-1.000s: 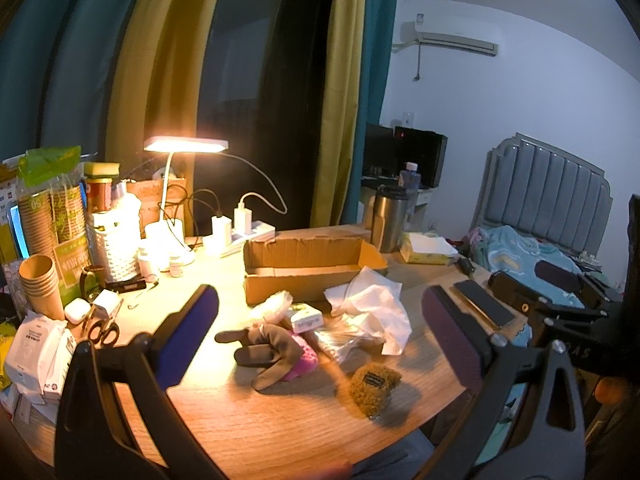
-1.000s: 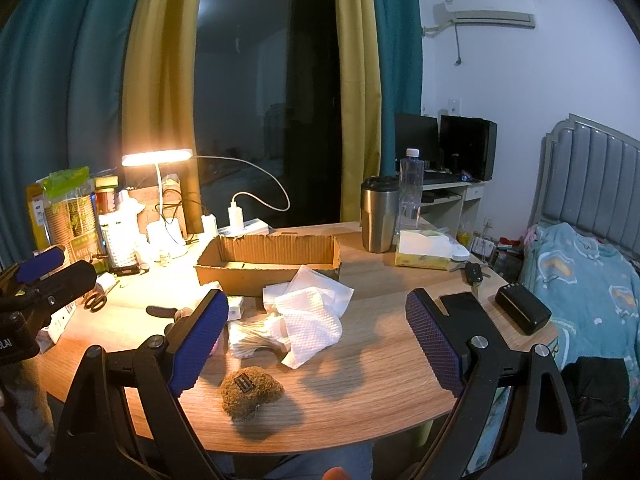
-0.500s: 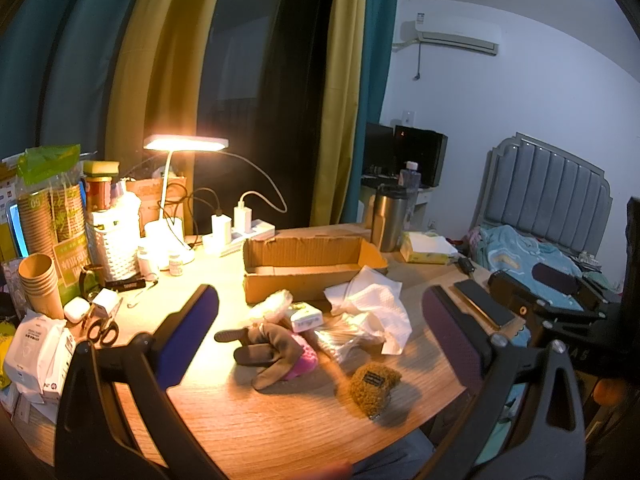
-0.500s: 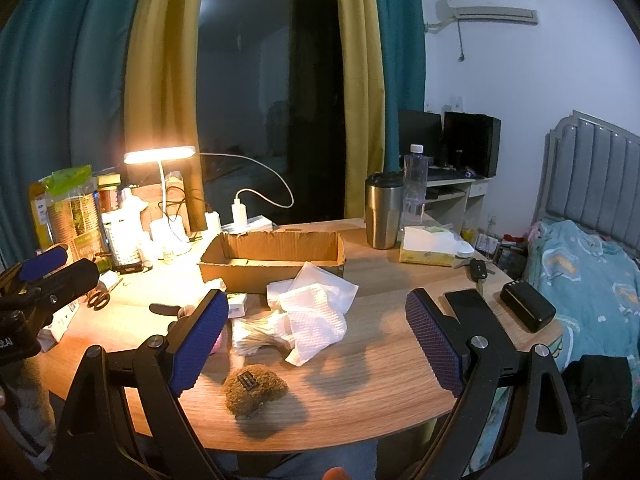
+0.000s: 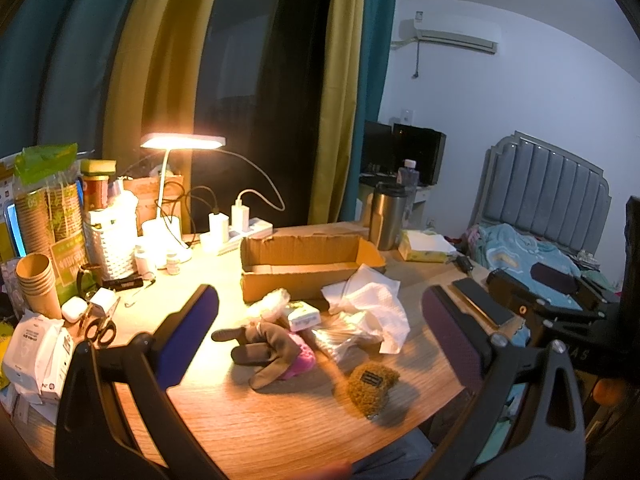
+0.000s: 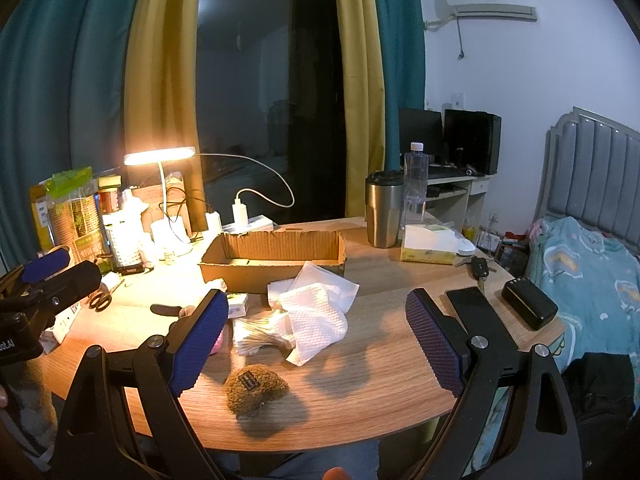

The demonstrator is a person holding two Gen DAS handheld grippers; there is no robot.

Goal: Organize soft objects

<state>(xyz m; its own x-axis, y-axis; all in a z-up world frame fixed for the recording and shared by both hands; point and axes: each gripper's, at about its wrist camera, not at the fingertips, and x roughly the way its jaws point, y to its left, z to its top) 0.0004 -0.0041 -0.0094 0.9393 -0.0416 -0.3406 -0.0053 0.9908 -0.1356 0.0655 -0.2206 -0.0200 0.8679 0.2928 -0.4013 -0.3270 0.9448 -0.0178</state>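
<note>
— Two sets of tongs hang above the near edge of the wooden table (image 6: 384,364), both spread wide and holding nothing: the left tongs (image 5: 320,344) and the right tongs (image 6: 316,340).

— And the soft things?

— All loose on the table, near its middle. Largest first: the cardboard box (image 6: 276,256) sits at the far side, open on top; I can't see anything inside it. Just in front of it lies a crumpled white paper towel (image 6: 316,312), overlapping a clear bag of cotton swabs (image 6: 256,332) on its left.

— What's further left?

— A dark glove (image 5: 264,348) lying flat, resting on something pink (image 5: 300,364). Beside it, a small white packet (image 5: 304,316).

— Anything nearer?

— A brown fuzzy pouch (image 6: 256,390) with a dark label, alone by the near edge, apart from the pile.

— And on the right?

— A black phone (image 6: 470,306), flat, near the right tongs' finger.
</note>
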